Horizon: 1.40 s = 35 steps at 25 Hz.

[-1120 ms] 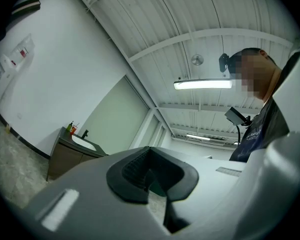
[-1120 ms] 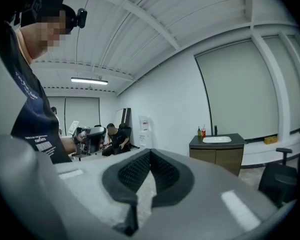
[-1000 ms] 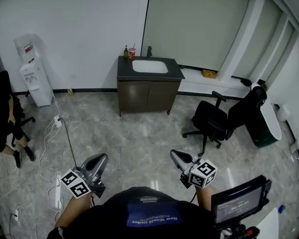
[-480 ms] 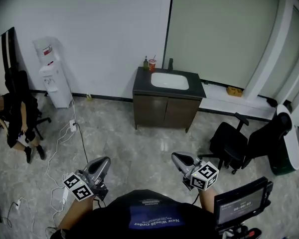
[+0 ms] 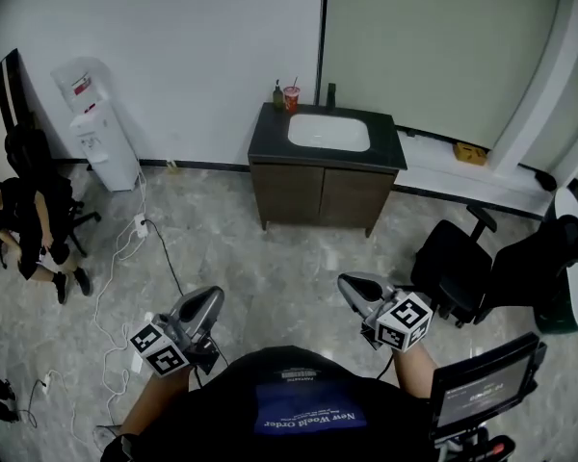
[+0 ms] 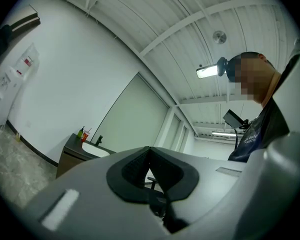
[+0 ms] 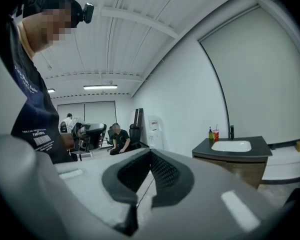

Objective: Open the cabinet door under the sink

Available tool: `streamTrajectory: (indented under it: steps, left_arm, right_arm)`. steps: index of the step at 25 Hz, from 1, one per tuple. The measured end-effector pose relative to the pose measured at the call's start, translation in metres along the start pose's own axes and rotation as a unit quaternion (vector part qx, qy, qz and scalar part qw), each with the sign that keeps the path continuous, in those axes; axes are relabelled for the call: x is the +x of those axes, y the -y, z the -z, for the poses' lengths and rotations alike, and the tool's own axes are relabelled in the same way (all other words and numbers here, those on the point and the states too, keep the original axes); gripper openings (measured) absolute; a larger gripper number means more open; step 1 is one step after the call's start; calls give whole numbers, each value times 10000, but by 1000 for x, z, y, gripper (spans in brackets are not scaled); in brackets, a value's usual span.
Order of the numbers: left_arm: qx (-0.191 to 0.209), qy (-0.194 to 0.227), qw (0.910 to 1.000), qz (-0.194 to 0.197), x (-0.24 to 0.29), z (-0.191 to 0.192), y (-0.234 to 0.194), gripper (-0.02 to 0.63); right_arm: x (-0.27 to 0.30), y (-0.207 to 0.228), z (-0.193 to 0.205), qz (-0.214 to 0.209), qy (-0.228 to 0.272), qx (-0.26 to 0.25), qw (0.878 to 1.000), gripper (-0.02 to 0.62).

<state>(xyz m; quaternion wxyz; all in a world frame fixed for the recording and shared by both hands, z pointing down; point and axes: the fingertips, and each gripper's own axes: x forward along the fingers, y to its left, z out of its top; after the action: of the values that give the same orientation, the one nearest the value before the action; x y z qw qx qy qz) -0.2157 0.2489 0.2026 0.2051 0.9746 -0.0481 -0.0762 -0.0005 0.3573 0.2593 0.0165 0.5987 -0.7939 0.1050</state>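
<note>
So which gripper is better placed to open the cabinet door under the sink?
Right, marginally. The right gripper sits roughly in line with the cabinet doors; the left gripper is off to their left. Both far off, jaws shut.

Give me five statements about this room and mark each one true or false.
1. Both cabinet doors under the sink are closed. True.
2. The right gripper grips a door. False: it is well short of the doors, fingers together on nothing.
3. A red cup stands on the countertop, left of the faucet in the head view. True.
4. The water dispenser stands right of the sink. False: it is to the sink's left, against the wall.
5. The left gripper holds nothing. True.
</note>
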Motion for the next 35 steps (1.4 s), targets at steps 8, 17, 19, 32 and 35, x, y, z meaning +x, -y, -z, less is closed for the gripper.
streamTrajectory:
  steps: [8,17,19,32,35]
  left_arm:
    - [-219,-40,9994,283,51,5,-46,-6]
    - [-226,-85,9954,930,110,-53,-173,-6]
    - [-115,-100,9944,1048,121,-72,-200,-6]
    - [-379,-222,9958,809,156,-102,-334,-6]
    - [-397,-297,9968,623,176,-100,-350,-6]
  right_arm:
    - [26,47,7,289,-153,135,9994,2]
    - [124,103,-41,963,-83,-49,9953,2]
    - [153,115,-54,1060,-67,-149,9942,2]
    - [288,178,-68,864,-397,-105,9954,2]
    - [304,207,-67,731,-364,50,9966,2]
